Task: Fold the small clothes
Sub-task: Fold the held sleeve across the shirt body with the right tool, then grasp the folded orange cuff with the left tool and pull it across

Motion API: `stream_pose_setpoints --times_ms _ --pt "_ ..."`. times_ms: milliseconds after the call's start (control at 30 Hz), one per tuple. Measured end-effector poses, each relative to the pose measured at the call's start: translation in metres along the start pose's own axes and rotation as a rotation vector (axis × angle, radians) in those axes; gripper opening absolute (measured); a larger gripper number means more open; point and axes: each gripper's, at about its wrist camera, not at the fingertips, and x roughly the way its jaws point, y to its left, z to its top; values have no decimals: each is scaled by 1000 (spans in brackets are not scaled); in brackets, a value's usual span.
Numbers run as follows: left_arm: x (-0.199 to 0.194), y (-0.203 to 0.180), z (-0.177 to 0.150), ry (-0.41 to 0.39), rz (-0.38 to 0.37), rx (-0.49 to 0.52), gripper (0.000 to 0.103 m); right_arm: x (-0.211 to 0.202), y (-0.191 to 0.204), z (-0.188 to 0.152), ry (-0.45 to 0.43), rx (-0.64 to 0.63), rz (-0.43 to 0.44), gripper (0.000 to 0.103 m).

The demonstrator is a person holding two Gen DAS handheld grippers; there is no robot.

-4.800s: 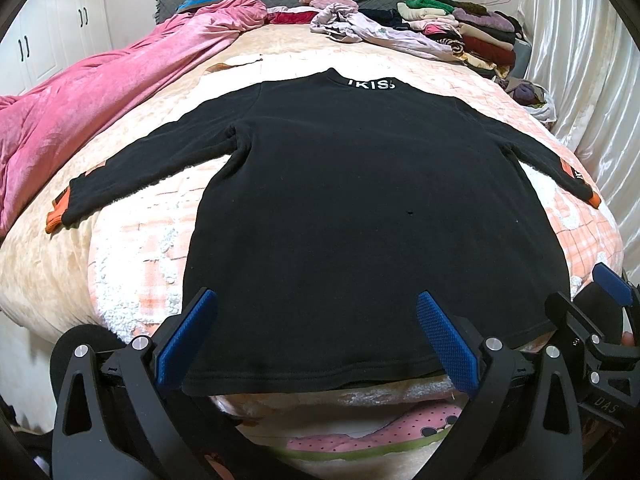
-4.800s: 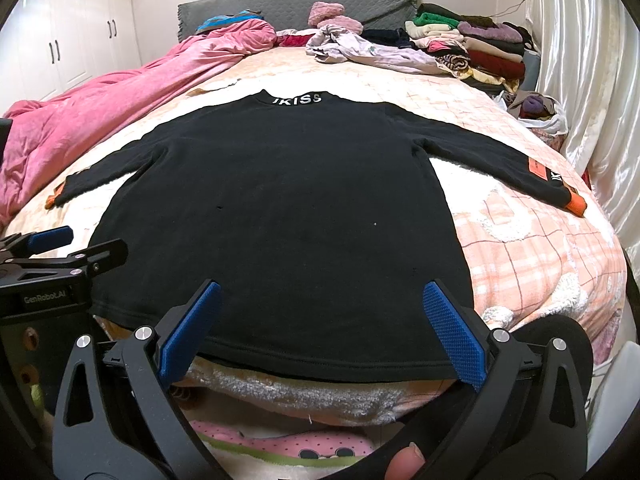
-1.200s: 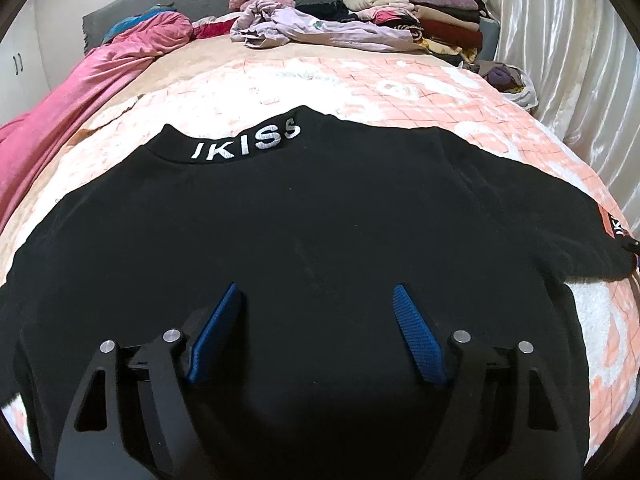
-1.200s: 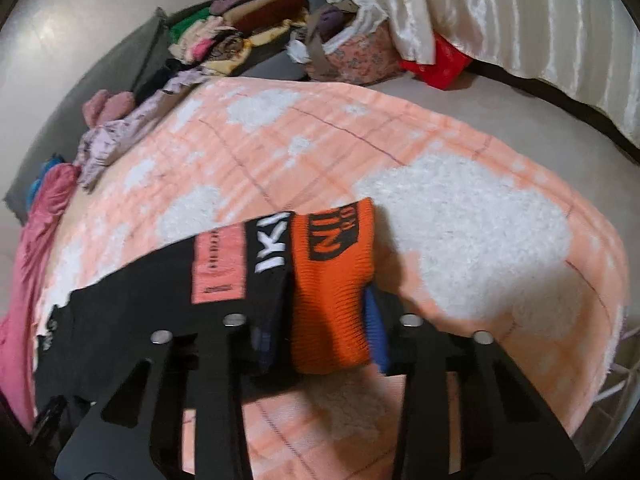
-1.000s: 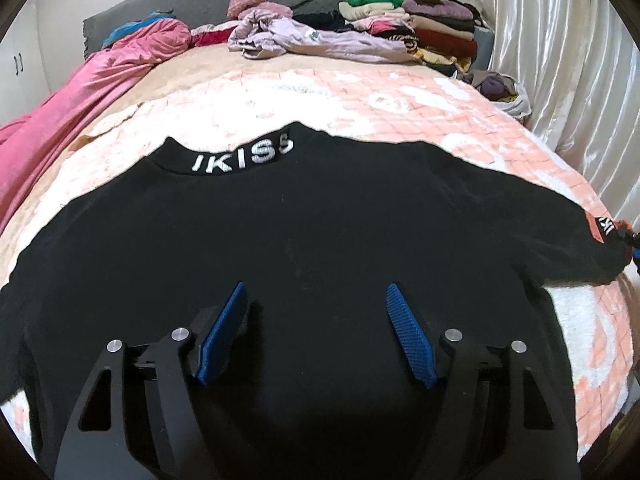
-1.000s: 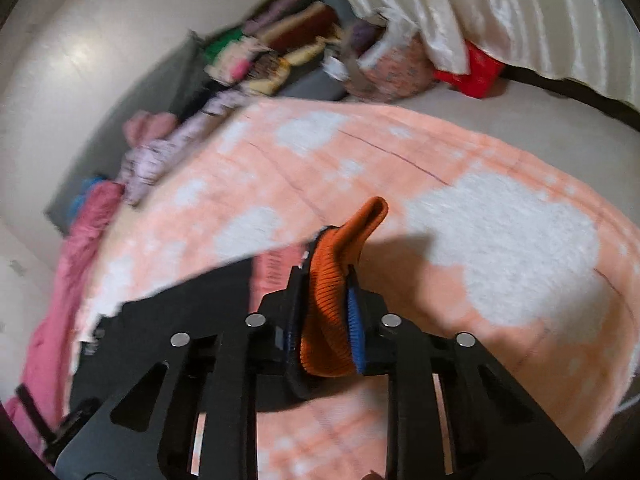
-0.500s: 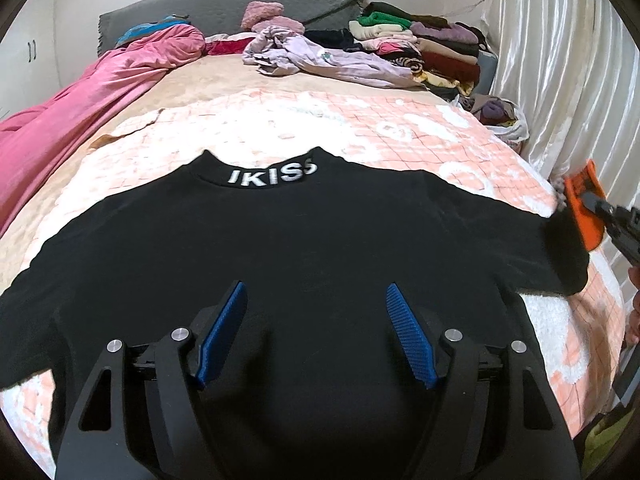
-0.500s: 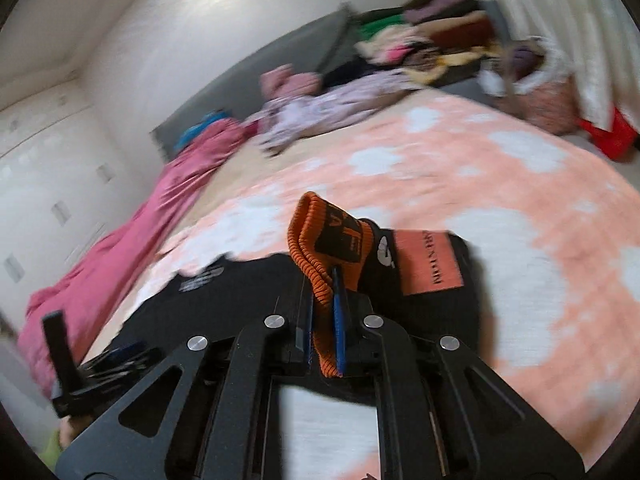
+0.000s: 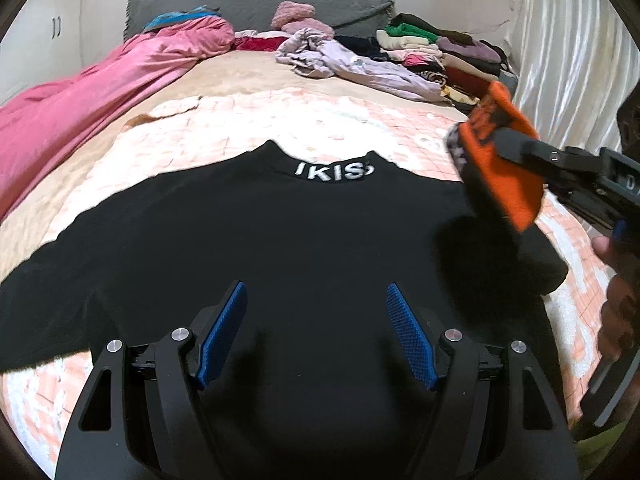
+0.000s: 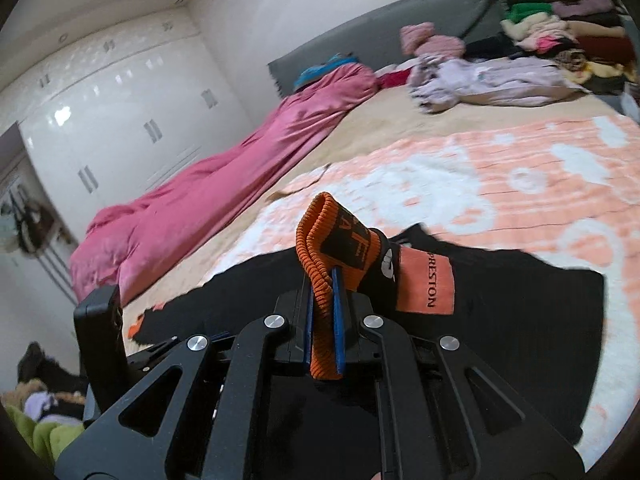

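A black long-sleeved sweater point(image 9: 280, 236) with white letters on its collar lies spread flat on the bed. My right gripper point(image 10: 322, 300) is shut on the sleeve's orange cuff point(image 10: 320, 240) and holds it lifted over the sweater's body point(image 10: 520, 320). In the left wrist view that cuff point(image 9: 500, 160) hangs at the right, above the shoulder, with the sleeve trailing under it. My left gripper point(image 9: 316, 328) hovers open over the middle of the sweater with nothing between its blue pads point(image 9: 222, 332).
The peach-and-white checked blanket point(image 9: 248, 128) covers the bed. A pink quilt point(image 9: 92, 96) lies along its left side. Loose lilac clothes point(image 9: 360, 64) and a stack of folded garments point(image 9: 440, 52) sit by the grey headboard. White curtains point(image 9: 576, 60) hang at the right.
My right gripper closed on the orange cuff, lifted it off the blanket and swung it left over the sweater's body. My left gripper drew back a little and stayed open.
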Motion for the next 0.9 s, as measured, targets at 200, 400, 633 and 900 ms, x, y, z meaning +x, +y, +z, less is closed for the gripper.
stream_pose_setpoints --times_ms 200,400,633,900 --pt "12 5 -8 37 -6 -24 70 38 7 -11 75 -21 -10 8" --pt "15 -4 -11 50 -53 -22 70 38 9 -16 81 10 76 51" --pt "24 2 -5 80 -100 -58 60 4 -8 -11 54 15 -57 64" --pt "63 -5 11 160 -195 -187 40 -26 -42 -23 23 16 -244 66"
